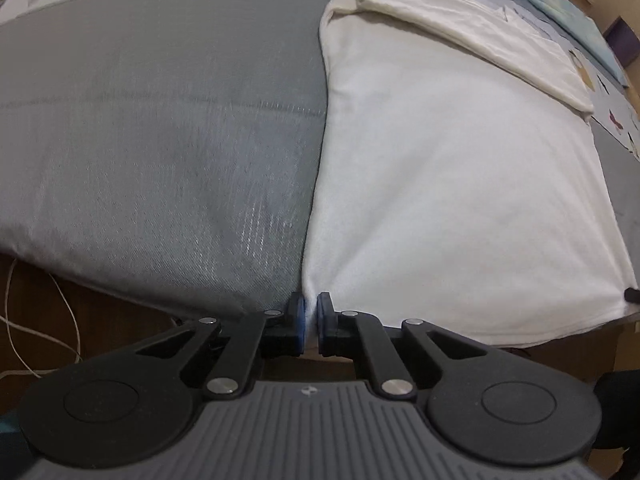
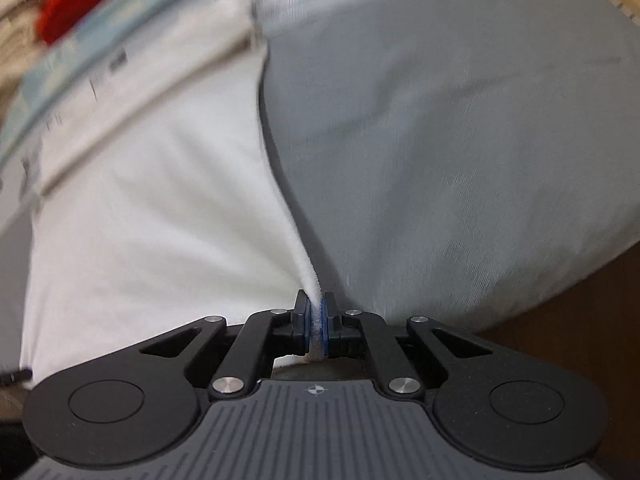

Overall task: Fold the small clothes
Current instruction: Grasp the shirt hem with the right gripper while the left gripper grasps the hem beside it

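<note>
Fingers apparently on white cloth

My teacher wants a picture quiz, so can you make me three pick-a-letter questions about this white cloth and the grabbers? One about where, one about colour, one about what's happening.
1. Where does the left gripper hold the white cloth?
A. At its near corner, by the cloth's left edge
B. In the middle
C. At the far edge

2. What colour is the mat under the cloth?
A. Red
B. Grey
C. Yellow

3. What is the right gripper doing?
A. Open, away from the cloth
B. Shut on a pinch of the cloth
C. Holding a cup

Answers:
1 A: in the left wrist view the fingers close on the near corner where cloth meets mat.
2 B: the mat looks grey in both views.
3 B: in the right wrist view white fabric is squeezed between the blue pads.
</note>
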`<state>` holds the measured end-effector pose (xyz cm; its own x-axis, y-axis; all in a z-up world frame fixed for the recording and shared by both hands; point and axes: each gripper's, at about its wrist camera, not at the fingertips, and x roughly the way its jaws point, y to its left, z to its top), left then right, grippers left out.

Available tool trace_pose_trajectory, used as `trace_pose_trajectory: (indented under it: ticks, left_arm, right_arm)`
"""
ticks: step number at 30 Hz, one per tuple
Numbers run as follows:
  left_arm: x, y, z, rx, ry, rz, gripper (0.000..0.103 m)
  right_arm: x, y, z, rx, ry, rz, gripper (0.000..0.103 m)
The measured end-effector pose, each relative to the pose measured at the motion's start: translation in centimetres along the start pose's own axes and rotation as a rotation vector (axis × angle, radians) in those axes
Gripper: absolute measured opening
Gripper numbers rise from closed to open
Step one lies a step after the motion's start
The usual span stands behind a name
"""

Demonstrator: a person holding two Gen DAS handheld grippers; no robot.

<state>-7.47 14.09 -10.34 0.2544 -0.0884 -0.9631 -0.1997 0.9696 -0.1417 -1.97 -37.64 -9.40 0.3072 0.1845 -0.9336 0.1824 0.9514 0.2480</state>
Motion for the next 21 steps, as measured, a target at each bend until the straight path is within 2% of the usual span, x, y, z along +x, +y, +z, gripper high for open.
trace_pose_trajectory:
  ticks: [3,6,11,21]
  left_arm:
    - [0.0,-0.1,0.0,-0.002,0.007,0.004,0.016]
    - [0.5,-0.2,-0.1,0.004,0.028,0.017,0.016]
    - [0.7,-0.5,-0.2,0.013,0.041,0.025,0.016]
    - [1.1,-0.5,-0.1,0.004,0.034,0.027,0.016]
  right_arm:
    - [0.6,0.3,0.1,-0.01,0.002,-0.02,0.01]
    - [1.1,0.4,0.4,-0.005,0.018,-0.03,0.02]
    - [1.7,1.3,0.1,-0.064,0.035,-0.067,0.021]
    - [1.6,2.0,-0.3,-0.104,0.053,-0.078,0.023]
